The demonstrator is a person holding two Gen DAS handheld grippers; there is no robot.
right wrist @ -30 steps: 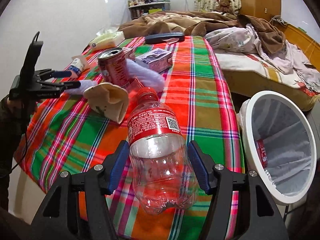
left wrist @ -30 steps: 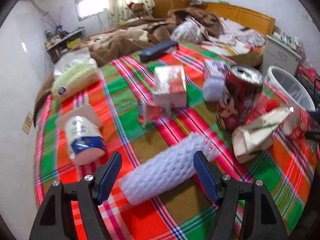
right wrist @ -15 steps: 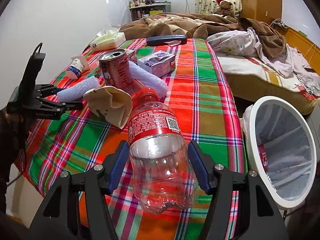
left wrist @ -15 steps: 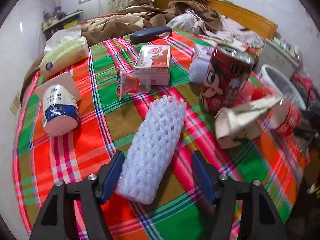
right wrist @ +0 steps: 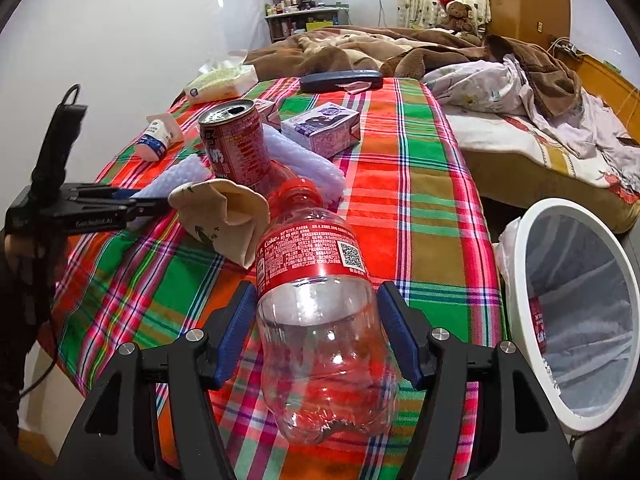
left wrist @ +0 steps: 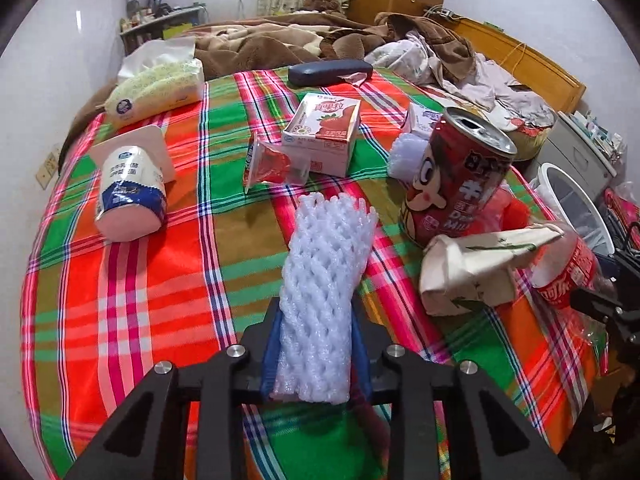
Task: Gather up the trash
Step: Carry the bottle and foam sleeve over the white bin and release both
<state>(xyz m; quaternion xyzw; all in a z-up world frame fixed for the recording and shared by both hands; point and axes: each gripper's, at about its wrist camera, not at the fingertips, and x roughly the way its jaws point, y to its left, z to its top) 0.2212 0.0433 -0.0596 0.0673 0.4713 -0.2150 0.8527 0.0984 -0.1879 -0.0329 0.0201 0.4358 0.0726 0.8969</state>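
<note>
Right, left tool [left wrist: 316, 344] pinched tight on white foam net sleeve [left wrist: 326, 276]; right tool [right wrist: 318, 336] clamps clear plastic cola bottle w/ red label [right wrist: 320, 320] over the plaid table [right wrist: 416, 200]. White-rimmed bin [right wrist: 576, 312] sits beside. Risk: squashy foam or slick bottle slips en route.

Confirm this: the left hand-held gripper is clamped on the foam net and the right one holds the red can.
Not the can. The right wrist view shows the right hand-held gripper holding the clear Coke bottle; the red can stands on the tablecloth. The left hand-held gripper does clamp the foam net.
</note>
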